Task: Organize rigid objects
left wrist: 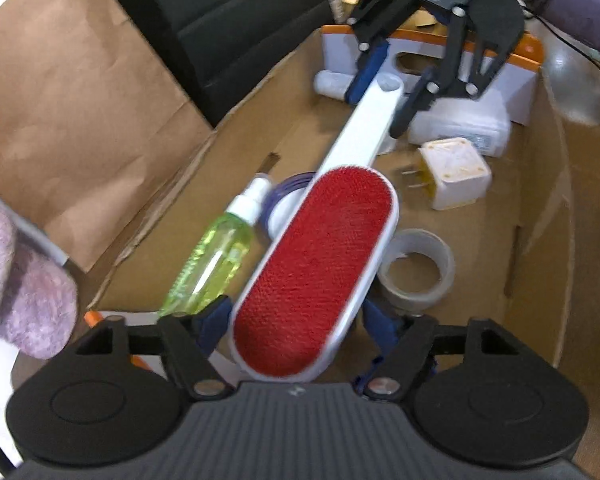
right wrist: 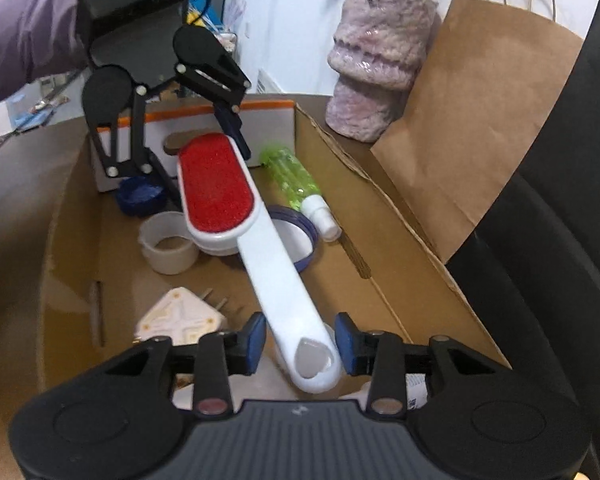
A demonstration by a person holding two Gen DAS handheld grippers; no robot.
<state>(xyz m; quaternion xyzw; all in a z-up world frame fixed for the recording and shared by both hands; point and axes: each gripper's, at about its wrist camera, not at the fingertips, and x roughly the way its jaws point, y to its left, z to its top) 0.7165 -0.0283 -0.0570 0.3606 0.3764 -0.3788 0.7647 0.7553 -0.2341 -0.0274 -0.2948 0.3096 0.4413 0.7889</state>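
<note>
1. At 9 o'clock in the left wrist view, a fuzzy lilac knitted thing (left wrist: 20,280) stands outside the cardboard box (left wrist: 540,200). A brown paper bag (left wrist: 80,120) is above it, toward 10 o'clock.
2. A green spray bottle (left wrist: 212,264) lies in the box with its white cap pointing to 1 o'clock, just beside the brush head.
3. The left gripper (left wrist: 298,324) sits at 6 o'clock. Its jaws stand apart on either side of the brush head, and a gap shows on at least one side.
4. The lint brush (left wrist: 316,268) is inside the box. Its red head is at 6 o'clock and its white handle runs up toward 1 o'clock, crossing over a purple-rimmed white dish (left wrist: 284,204).
5. The right gripper (left wrist: 374,114) comes in from 1 o'clock. Its jaws are parted around the handle end; in the right wrist view the blue pads (right wrist: 256,336) flank the handle without clamping it.
6. A clear tape roll (left wrist: 416,272) lies at 4 o'clock from the brush head, just beside it.
7. A white plug adapter (left wrist: 452,176) lies at 3 o'clock from the handle, its prongs facing the brush.
8. A white box with an orange edge (left wrist: 516,80) stands against the far wall at 1 o'clock.
9. A lilac sleeve (left wrist: 588,0) fills the 2 o'clock corner.
</note>
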